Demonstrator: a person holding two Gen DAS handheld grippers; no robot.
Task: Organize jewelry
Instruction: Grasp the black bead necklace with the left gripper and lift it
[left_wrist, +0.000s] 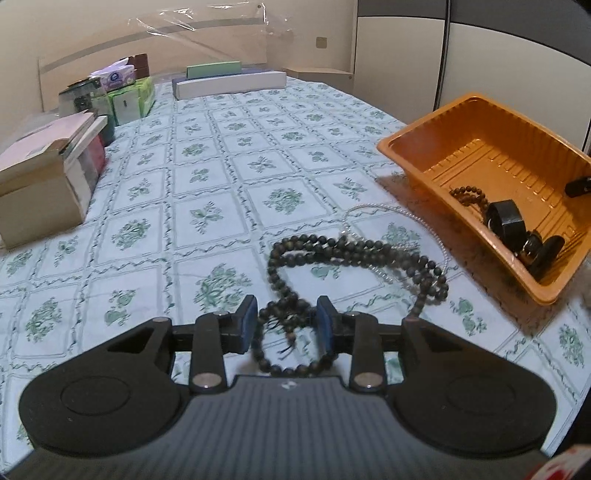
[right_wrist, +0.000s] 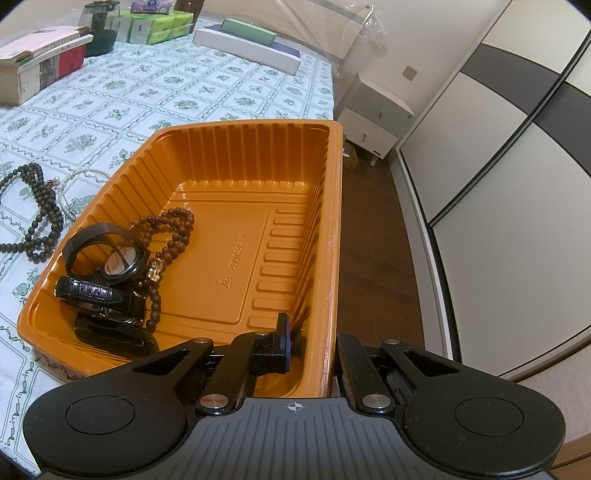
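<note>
one dark bead necklace (left_wrist: 354, 258) — two watches (right_wrist: 107, 258) trayed

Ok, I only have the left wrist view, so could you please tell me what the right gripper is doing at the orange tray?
Observer: The right gripper is shut on the tray at its near side wall, one finger inside and one outside.
Operator: Thanks. What are the dark things lying in it?
Observer: A watch with a mesh band and a watch with a black leather strap, beside a brown bead bracelet.
Operator: Does the tray sit well in from the edge of the table?
Observer: No, its long side lies right at the edge of the table, with the wooden floor below.
</note>
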